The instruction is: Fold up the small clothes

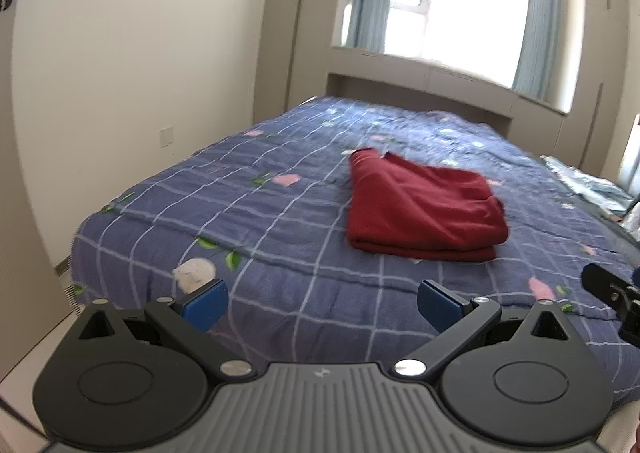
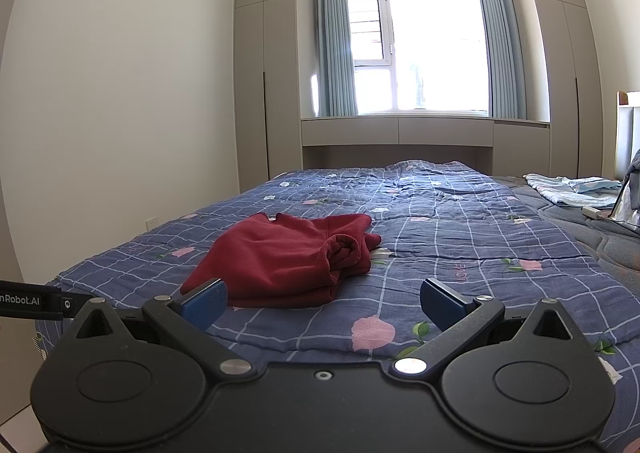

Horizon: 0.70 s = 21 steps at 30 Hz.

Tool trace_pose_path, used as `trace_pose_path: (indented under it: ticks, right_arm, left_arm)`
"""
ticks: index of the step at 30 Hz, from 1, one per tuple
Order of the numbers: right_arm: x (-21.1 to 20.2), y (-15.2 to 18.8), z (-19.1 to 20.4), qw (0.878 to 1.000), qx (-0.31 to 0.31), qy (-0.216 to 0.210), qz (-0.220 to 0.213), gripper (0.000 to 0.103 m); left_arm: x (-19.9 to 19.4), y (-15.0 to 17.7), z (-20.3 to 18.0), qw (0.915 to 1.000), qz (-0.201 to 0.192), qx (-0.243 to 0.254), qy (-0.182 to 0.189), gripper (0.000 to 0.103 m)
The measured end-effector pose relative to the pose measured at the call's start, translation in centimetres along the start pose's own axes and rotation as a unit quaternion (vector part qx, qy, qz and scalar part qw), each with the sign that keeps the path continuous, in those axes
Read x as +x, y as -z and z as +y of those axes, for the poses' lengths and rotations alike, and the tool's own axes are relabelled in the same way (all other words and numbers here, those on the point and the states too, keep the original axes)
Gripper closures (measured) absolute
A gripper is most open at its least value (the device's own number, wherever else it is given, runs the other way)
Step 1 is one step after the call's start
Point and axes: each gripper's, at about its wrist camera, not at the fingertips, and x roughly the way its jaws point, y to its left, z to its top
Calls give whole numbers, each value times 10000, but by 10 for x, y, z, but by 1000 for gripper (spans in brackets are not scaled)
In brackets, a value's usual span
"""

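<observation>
Two hand-held grippers, left gripper [image 1: 322,303] and right gripper [image 2: 323,303], hover spread wide and empty above a checked quilt [image 2: 460,237]; the folded red garment [image 2: 288,261] lies ahead, untouched, between both.

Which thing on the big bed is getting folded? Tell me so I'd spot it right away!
Find the bed with the blue checked quilt under the window. On its near half lies the dark red garment, folded into a flat bundle. It is the only plain red thing; the pale blue cloth lies far off at the right edge.
</observation>
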Motion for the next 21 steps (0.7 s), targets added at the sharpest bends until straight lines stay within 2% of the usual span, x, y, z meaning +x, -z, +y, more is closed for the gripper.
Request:
trace_pose_path:
  ticks: [21]
  right_arm:
    - [1,3,0,10000,9,-8,27,1]
  left_arm:
    - [1,2,2,9998,119,102,-146,0]
